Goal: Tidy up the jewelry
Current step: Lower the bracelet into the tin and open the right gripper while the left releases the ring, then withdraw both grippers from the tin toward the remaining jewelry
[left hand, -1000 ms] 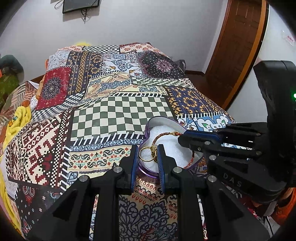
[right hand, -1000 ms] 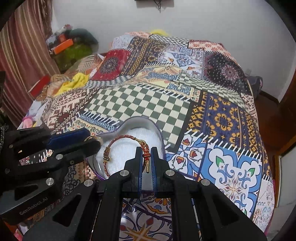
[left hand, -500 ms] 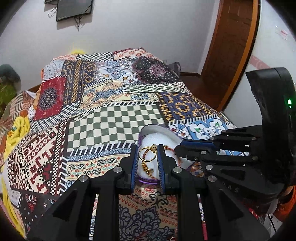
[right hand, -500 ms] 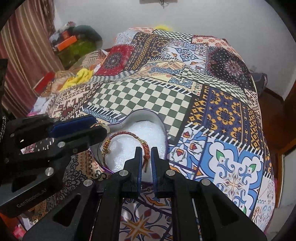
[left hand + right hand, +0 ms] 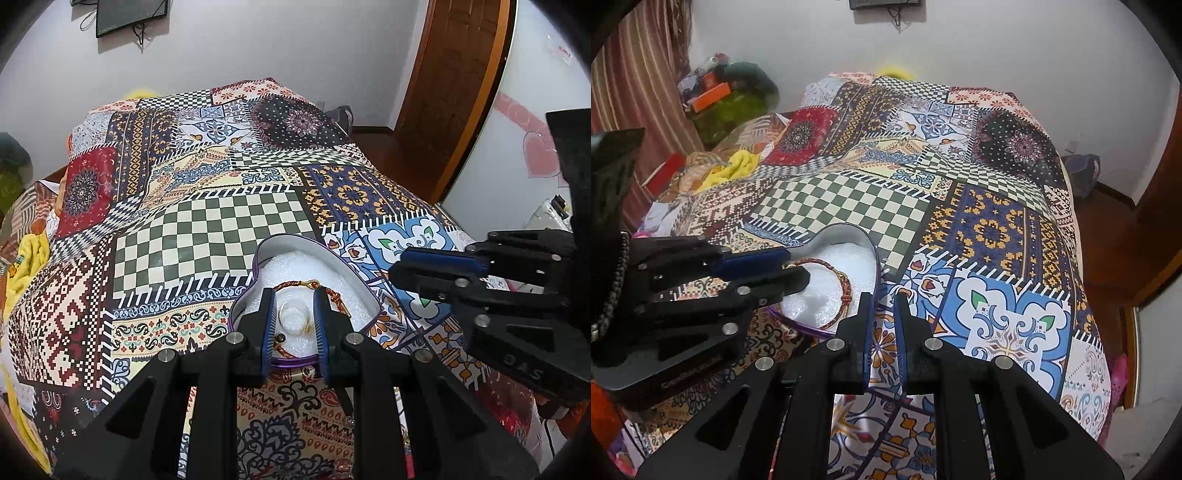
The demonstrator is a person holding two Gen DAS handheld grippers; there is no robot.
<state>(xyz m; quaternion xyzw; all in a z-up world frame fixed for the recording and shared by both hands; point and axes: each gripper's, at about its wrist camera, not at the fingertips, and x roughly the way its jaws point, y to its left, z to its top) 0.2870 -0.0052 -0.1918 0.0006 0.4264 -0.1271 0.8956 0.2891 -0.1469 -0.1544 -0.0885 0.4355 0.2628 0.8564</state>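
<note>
A heart-shaped tin (image 5: pixel 295 242) with white padding lies on the patchwork bedspread; it also shows in the right wrist view (image 5: pixel 846 230). A red-and-gold bracelet (image 5: pixel 295 285) lies inside it, also visible in the right wrist view (image 5: pixel 844 284). A gold ring (image 5: pixel 293 316) lies on the padding between the fingers of my left gripper (image 5: pixel 293 314), which is open just above it. My right gripper (image 5: pixel 884 306) is open and empty, to the right of the tin, over the bedspread.
The bedspread (image 5: pixel 221 221) covers the whole bed. Clothes and a yellow cloth (image 5: pixel 735 166) pile at the bed's far left. A wooden door (image 5: pixel 454 85) and floor lie to the right. Small items (image 5: pixel 406 454) lie near the bed's front edge.
My left gripper opened and let the gold ring drop onto the padding. My right gripper let go of the bracelet, opened slightly and drew back to the right of the tin.
</note>
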